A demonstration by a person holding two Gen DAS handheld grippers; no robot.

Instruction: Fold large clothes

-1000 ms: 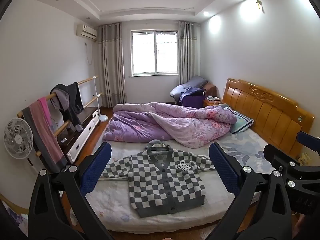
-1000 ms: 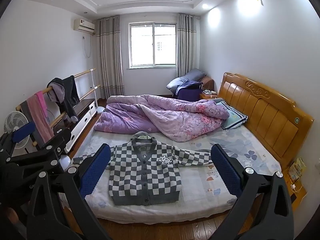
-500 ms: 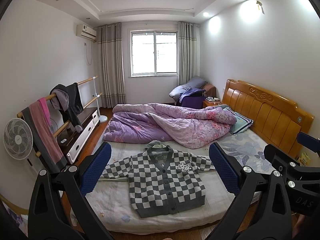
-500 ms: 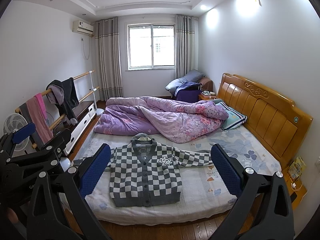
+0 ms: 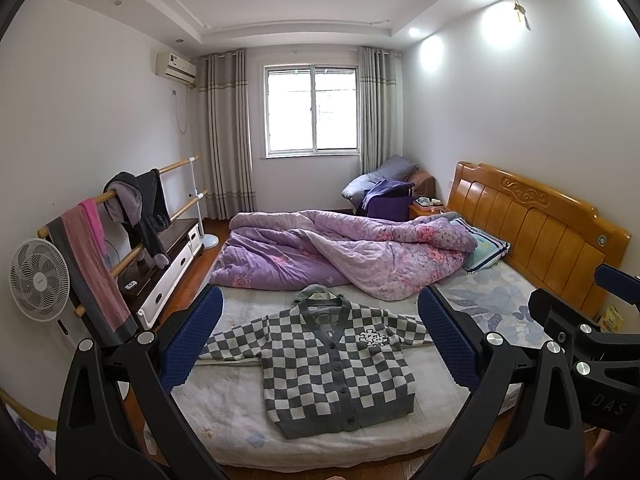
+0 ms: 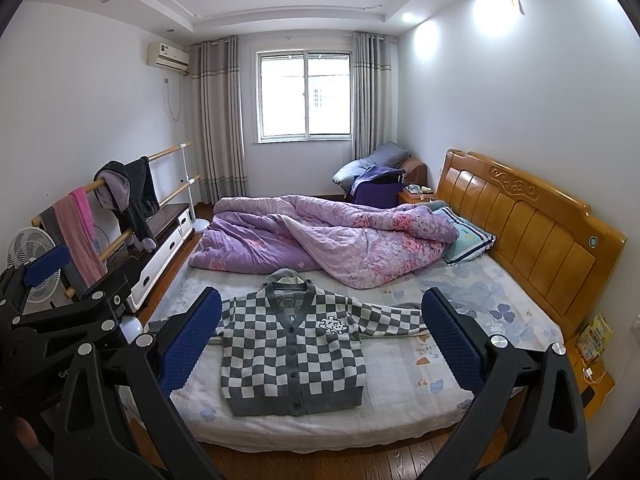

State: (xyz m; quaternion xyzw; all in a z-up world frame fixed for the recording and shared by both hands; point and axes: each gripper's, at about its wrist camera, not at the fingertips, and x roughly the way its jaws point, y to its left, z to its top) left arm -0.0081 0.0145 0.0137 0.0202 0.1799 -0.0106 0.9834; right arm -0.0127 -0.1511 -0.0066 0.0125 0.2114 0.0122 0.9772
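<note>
At foot of bed: person is standing back from the mattress edge, both tools raised, nothing gripped yet.
Garment: checkered cardigan [image 5: 336, 364] is lying flat, front up and buttoned, on the bed sheet [image 5: 224, 404] near the foot edge; both sleeves are spreading out sideways, collar is pointing toward the purple quilt [image 5: 340, 256].
Left gripper [image 5: 320, 344]: is hanging in the air well short of the bed, blue pads [image 5: 192, 340] spread wide, gripping nothing.
Right gripper [image 6: 320, 340]: likewise spread wide and bare, hovering short of the bed; the left tool is showing at the left rim of the right wrist view.
Step in hand: looks like the approach before the first fold; cardigan is laid out and not yet folded.
Next move calls for: bringing both tools down and forward to the knit, probably pinching one sleeve cuff and the shoulder or hem on that side, then carrying it across the chest; which side comes first I cannot tell.
Watch: thick knit may be bunching between pads; sheet underneath may be getting pinched along with it; quilt is lying just beyond the collar, leaving little room there.
Surroundings: wooden headboard [image 6: 532, 224] on the right, clothes rail [image 5: 132, 208] and fan [image 5: 38, 280] on the left, clear of the working area.
</note>
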